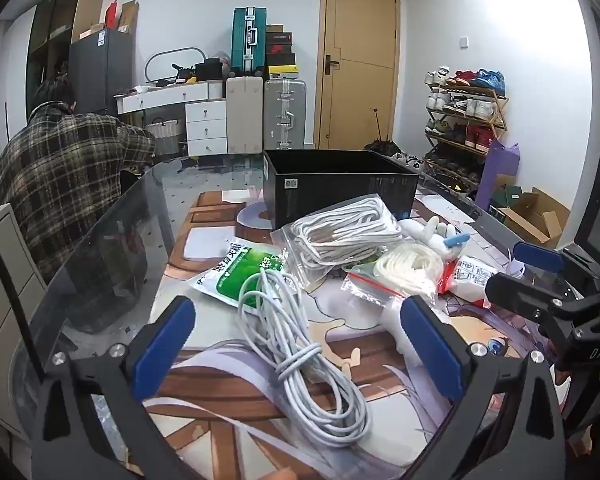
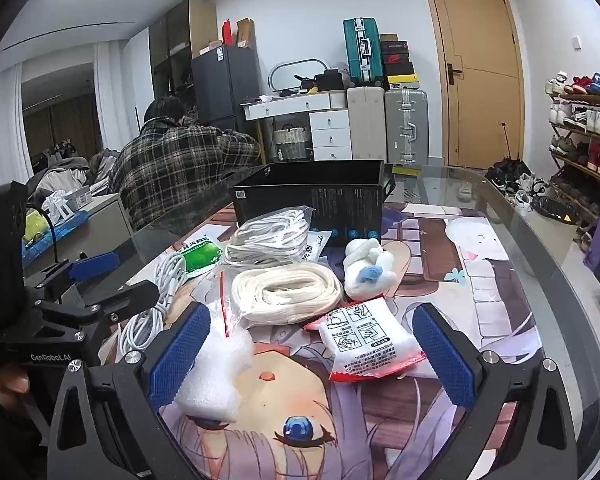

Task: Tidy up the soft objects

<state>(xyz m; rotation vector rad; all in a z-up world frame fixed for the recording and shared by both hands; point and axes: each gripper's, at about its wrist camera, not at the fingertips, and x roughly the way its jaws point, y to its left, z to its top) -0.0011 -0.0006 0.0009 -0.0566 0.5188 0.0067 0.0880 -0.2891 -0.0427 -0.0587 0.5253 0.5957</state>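
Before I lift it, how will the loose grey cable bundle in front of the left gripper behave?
The grey cable bundle will probably be floppy: only a few turns wrap its middle, so the loops may sag and trail. It looks light. Its far end lies over the green packet, which might get dragged. The open left gripper should likely close at the wrapped middle.

left hand-held gripper: black frame, blue pads, silver screws | right hand-held gripper: same
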